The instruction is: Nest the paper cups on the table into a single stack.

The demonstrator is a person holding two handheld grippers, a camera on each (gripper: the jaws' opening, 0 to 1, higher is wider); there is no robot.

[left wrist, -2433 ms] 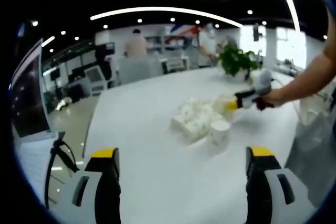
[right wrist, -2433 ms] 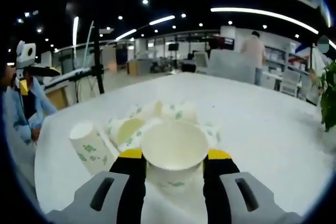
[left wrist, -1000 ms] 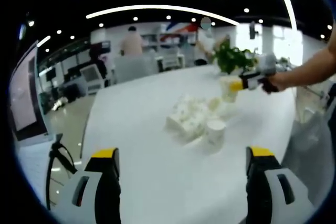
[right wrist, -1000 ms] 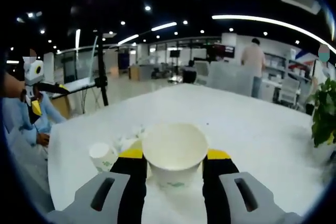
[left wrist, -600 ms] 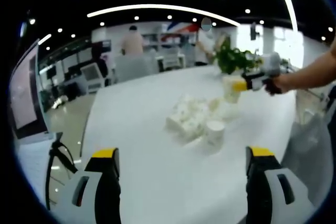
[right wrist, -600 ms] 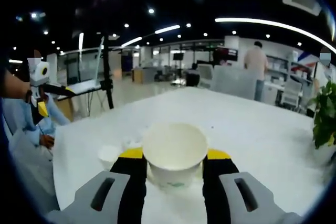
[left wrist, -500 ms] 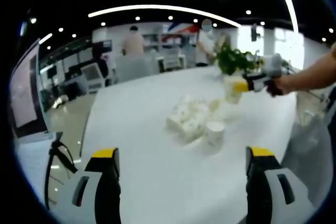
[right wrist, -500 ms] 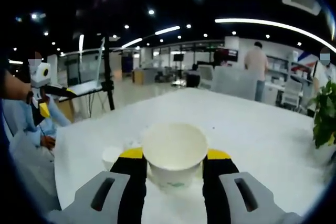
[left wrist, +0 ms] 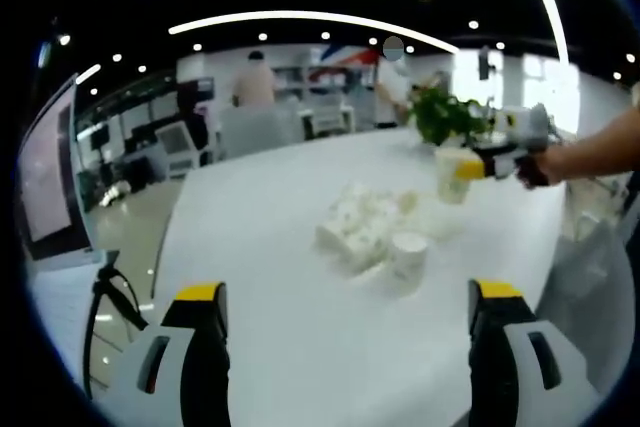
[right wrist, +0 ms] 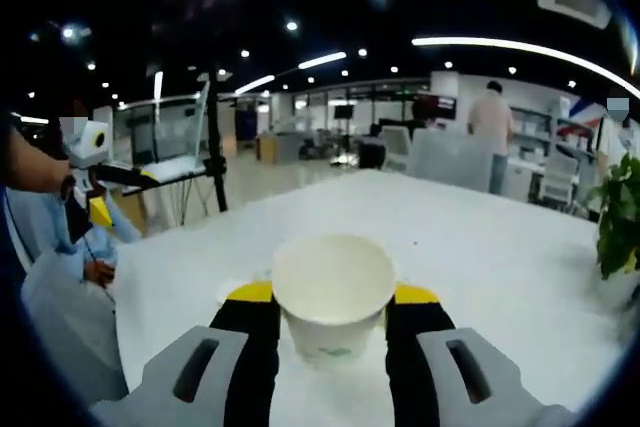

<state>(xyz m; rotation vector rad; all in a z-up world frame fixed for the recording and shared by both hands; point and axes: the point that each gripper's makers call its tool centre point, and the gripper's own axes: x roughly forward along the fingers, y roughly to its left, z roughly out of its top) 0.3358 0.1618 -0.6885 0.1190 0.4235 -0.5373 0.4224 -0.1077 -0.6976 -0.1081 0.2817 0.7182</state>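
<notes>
Our right gripper (right wrist: 332,299) hangs above the white table (right wrist: 500,247), its jaws closed on an upright paper cup (right wrist: 333,292) with the mouth facing us. In the left gripper view, that cup (left wrist: 452,173) is held high beside the potted plant (left wrist: 446,112). Our left gripper (left wrist: 345,322) hovers low with jaws spread wide, holding nothing. Ahead of it a loose cluster of cups (left wrist: 362,222) lies on the table, one lone cup (left wrist: 409,252) standing just beside it.

A cup (left wrist: 408,251) stands on the worktop (left wrist: 270,277) beside a cup pile (left wrist: 363,219). Beyond, the right gripper (left wrist: 478,165) holds a lifted cup (left wrist: 452,173).
</notes>
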